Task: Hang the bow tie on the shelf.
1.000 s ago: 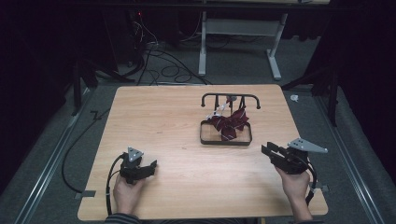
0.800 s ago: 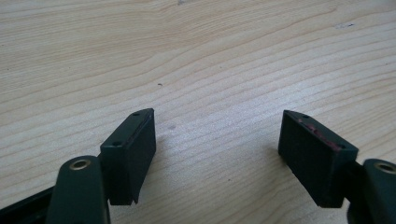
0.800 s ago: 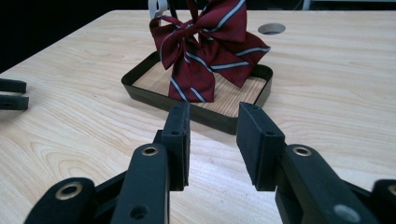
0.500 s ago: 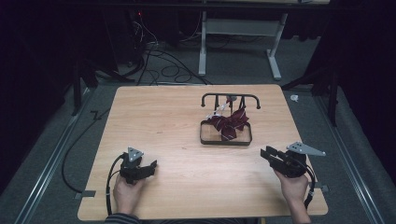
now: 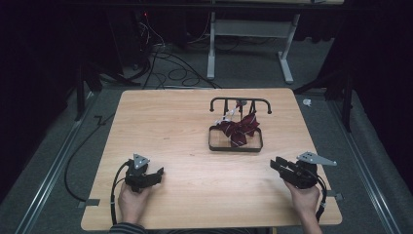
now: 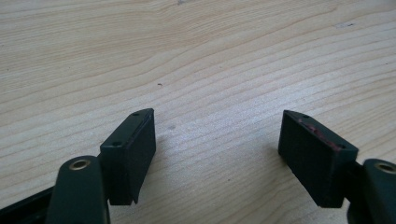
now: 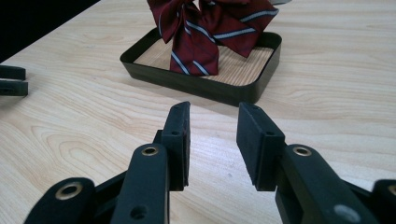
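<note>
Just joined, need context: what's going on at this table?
A person holds a gripper in each hand at the near edge of a wooden table. The left gripper and the right gripper are both open and empty. The right one points at a striped maroon bow tie hanging from a small rack over a black tray. Nothing is touched.

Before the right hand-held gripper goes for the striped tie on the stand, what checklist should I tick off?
1. Right hand-held gripper open, nothing between its jaws: ok.
2. Left hand-held gripper open and empty: ok.
3. Striped tie in sight, draped over the tray: ok.
4. Table bare between right hand-held gripper and tray: ok.
5. Tie hanging from the rack bar: ok.
6. How the tie is fastened to the bar: cannot tell.
</note>
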